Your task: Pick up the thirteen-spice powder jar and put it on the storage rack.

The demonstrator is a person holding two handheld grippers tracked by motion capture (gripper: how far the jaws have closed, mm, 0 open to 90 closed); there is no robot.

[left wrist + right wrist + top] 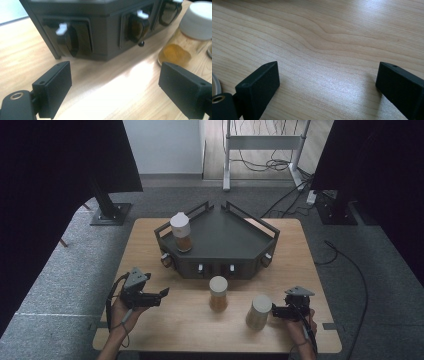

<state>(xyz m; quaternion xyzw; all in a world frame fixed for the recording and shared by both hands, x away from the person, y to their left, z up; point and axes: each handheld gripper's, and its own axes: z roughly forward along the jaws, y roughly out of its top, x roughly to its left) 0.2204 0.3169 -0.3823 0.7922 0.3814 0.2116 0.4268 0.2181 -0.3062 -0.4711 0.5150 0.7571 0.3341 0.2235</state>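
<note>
Jars (218, 293) white-lidded, amber contents, upright.

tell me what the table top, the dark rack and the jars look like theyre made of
Table top: wood or wood laminate, pale with wavy grain lines and a soft sheen under the light.
Dark rack: matte dark grey, probably painted metal or plastic; its look leaves that open.
Jars, like the middle one: clear glass or plastic, since amber contents show through, with a white matte lid, likely plastic.
</note>
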